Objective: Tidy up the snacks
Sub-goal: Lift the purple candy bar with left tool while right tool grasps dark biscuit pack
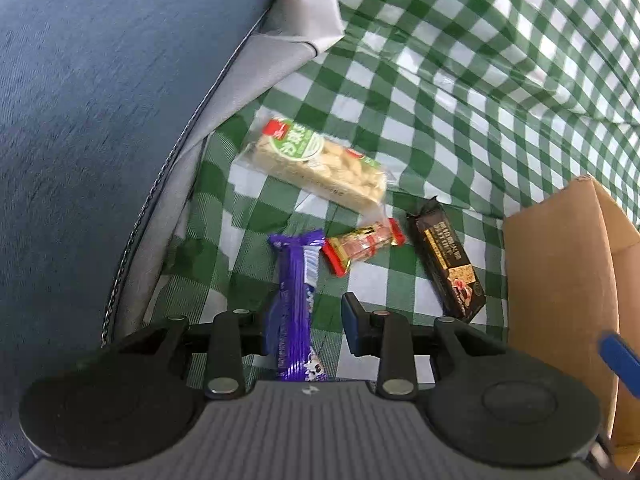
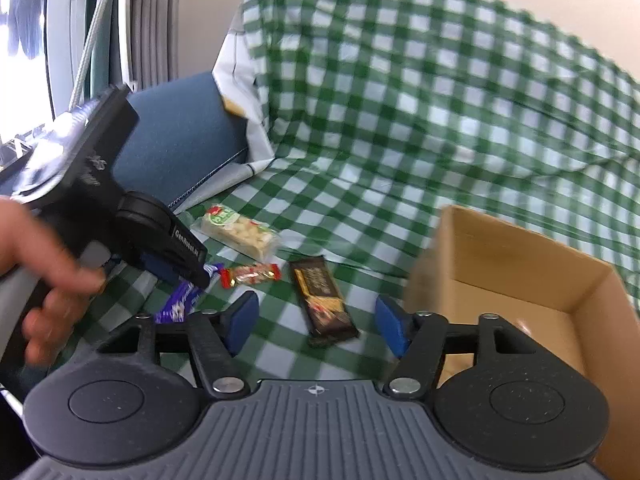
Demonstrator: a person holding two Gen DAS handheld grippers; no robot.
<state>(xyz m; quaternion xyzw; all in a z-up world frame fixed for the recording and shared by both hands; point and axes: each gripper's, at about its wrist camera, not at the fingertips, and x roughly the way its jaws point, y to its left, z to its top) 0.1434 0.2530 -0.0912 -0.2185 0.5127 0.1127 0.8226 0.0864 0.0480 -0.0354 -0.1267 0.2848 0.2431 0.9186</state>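
While your left gripper (image 1: 306,322) straddled the purple foil-wrapped snack bar (image 1: 295,300) on the green-checked cloth (image 1: 460,80), fingers narrow but not visibly clamped, you needed a mid-bar grip. Your right gripper (image 2: 316,320) stood wide over the dark brown bar (image 2: 322,300), beside the open cardboard box (image 2: 516,280).

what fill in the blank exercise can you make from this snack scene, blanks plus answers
1. The left gripper has its fingers on either side of the ____ snack bar.
2. The cardboard box holds ____ of the four snacks.
3. The snacks lie on a green and white ____ cloth.
4. The right gripper is ____ above the dark brown bar.

Answers: purple; none; checked; open
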